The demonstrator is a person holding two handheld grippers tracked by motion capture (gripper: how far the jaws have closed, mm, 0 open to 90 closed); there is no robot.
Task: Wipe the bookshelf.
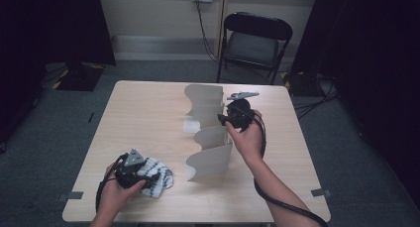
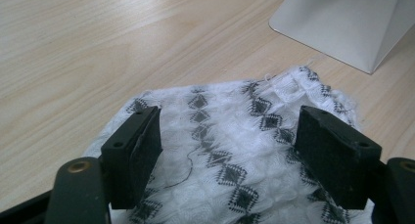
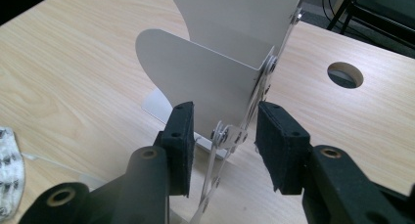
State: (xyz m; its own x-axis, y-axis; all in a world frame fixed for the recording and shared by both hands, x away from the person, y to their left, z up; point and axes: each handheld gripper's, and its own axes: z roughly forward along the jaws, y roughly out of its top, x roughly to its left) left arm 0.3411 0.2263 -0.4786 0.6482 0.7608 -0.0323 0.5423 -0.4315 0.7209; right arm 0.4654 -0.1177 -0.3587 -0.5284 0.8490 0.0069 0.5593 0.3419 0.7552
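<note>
Concealed and cropped items

In the high view the left gripper (image 1: 132, 171), lower left, covers part of the patterned cloth (image 1: 157, 176); the bottom edge cuts off both forearms. In the left gripper view the cloth (image 2: 230, 150) runs out under the bottom edge, and the white rack (image 2: 352, 23) is cropped at the upper right corner. In the right gripper view the rack's (image 3: 205, 82) top leaves the frame, its foot sits behind the jaws, and the chair (image 3: 377, 13) is cut at upper right.

Left gripper (image 1: 148, 180) rests low, fingers (image 2: 132, 155) apart (right gripper (image 1: 223, 119) fingers (image 3: 178, 145) parted too).
</note>
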